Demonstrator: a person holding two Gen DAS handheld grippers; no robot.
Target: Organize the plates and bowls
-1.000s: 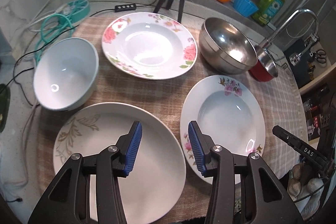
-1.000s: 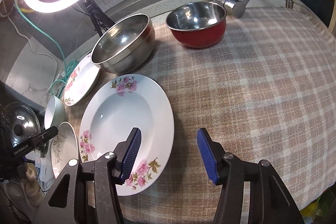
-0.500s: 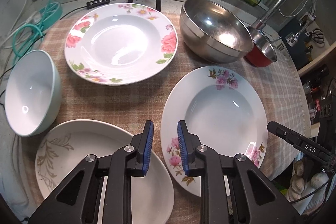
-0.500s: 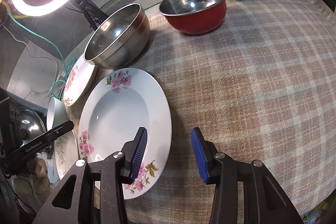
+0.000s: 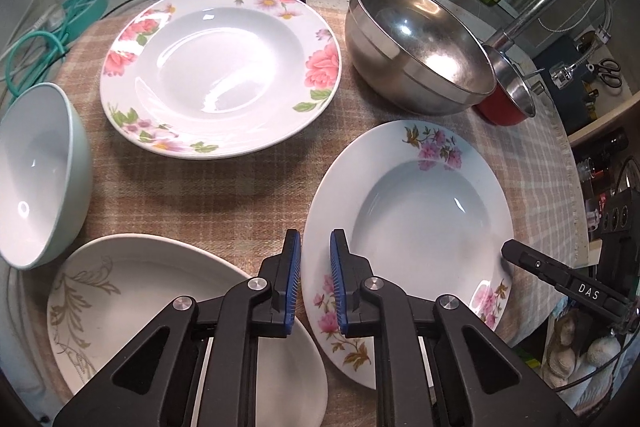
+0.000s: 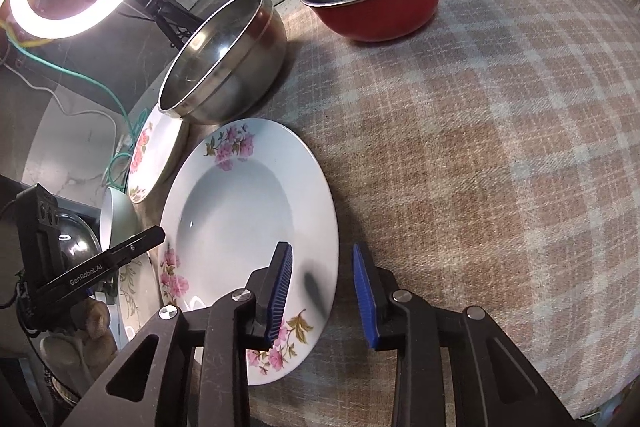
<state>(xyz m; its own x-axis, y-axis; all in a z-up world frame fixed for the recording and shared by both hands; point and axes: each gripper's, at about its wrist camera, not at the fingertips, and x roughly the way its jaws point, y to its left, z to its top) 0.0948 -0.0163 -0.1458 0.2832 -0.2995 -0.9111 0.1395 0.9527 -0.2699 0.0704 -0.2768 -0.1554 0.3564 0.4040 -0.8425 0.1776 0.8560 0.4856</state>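
Straddling opposite rims of the pink-flowered plate [image 5: 412,211] near the worktop's front edge, left gripper [image 5: 315,279] and right gripper [image 6: 323,291] have been narrowing, jaws not yet clamped; bare checked cloth [image 6: 480,147] lies rightward.

The left gripper [image 5: 315,281] is lower and nearer the purple-flowered plate [image 5: 412,211], its jaws closing around the plate's left rim. The right gripper [image 6: 323,291] narrows too, straddling that plate's right rim.

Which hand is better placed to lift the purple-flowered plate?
Left. Left gripper and right gripper have just been closing astride the plate rim; left fingers nearly touch it, right ones stand wider.
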